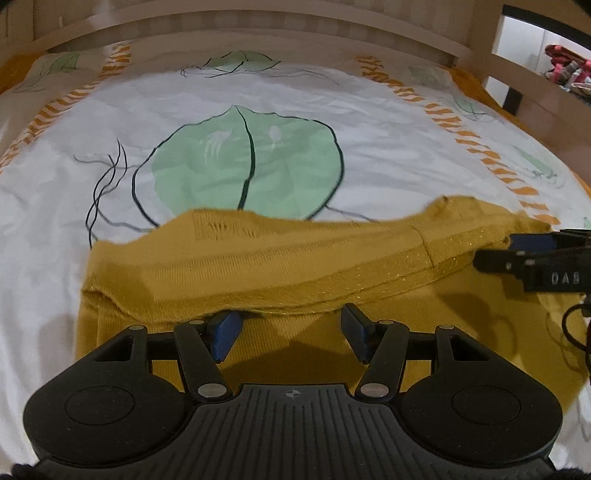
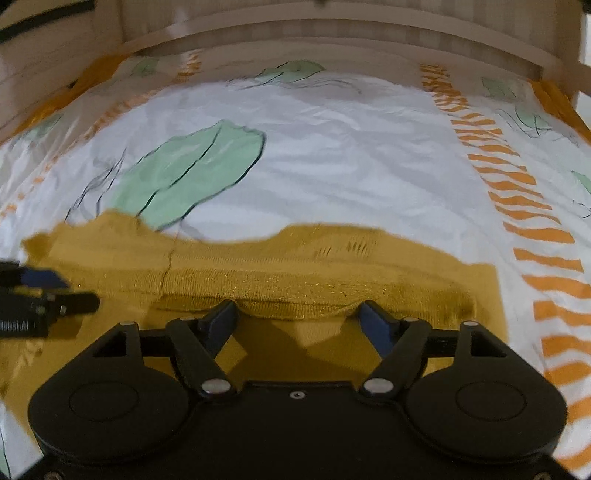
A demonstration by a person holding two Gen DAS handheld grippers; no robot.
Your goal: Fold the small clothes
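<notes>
Left wrist view showed the garment [image 1: 258, 266] lying on the bedsheet [image 1: 258, 103], its far edge folded toward the grippers. Left gripper [image 1: 291, 326] and right gripper [image 2: 299, 321] were both spread, ungrasping, at that fold. Next move, likely: pinch the fold's edge evenly.

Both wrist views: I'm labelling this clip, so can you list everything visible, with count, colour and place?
garment: one, mustard yellow knit with a glittery band, lying on the bedsheet in front of both grippers
bedsheet: one, white with green leaves and orange striped bands, covering the bed
bed frame: one, pale wood, along the far edge
clutter: red and pink, too small to identify, far right beyond the frame
left gripper: black with blue pads, open at the garment's folded edge
right gripper: black with blue pads, open at the same edge
</notes>
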